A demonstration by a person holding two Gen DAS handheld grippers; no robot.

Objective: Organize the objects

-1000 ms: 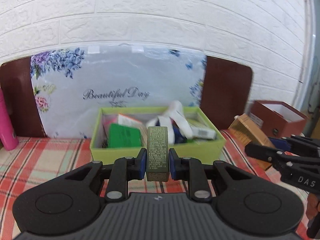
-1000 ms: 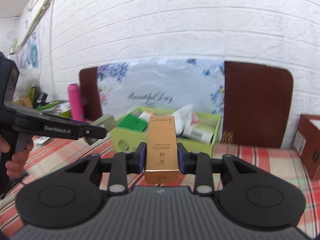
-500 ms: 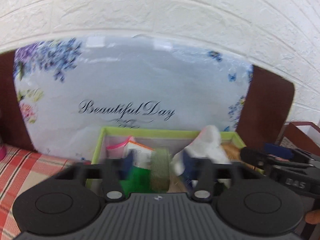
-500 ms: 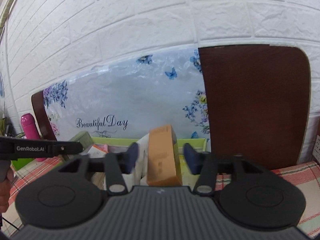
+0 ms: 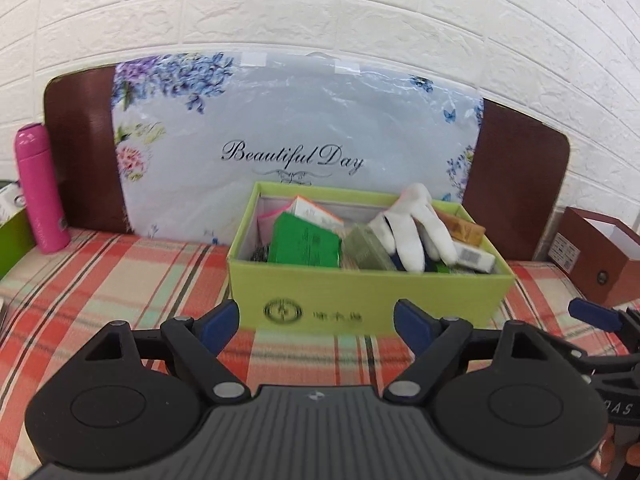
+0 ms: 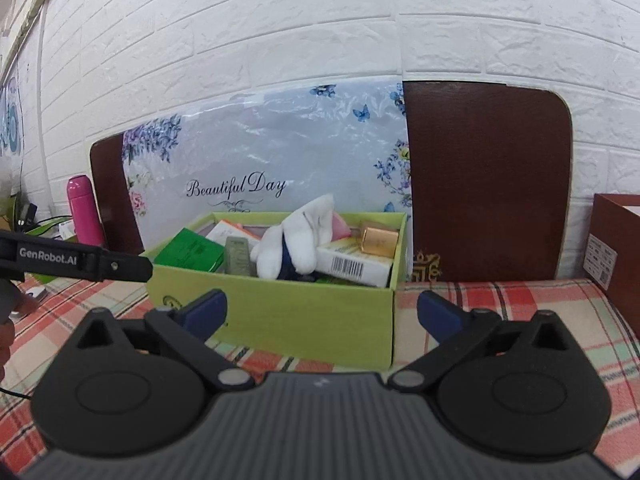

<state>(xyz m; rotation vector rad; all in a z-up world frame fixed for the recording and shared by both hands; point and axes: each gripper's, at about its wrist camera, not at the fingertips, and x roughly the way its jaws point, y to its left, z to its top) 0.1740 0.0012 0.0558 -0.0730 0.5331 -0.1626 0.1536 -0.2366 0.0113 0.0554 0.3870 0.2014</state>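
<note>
We see both the left hand-held gripper [image 5: 316, 322] and right hand-held gripper [image 6: 322, 312] wide and empty; the olive carton [image 5: 366, 252] and gold carton [image 6: 378, 242] lie inside the lime-green cardboard box [image 5: 372, 296], apparently sorted.

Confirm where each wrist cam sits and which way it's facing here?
Left wrist: on the left gripper, level, facing the green box front-on; own open jaws show, right gripper at the right edge.
Right wrist: on the right gripper, right of the box, seeing its near right corner; own open jaws show, left gripper at the left edge.
Shared: box, white glove, pink bottle, plaid cloth.
</note>
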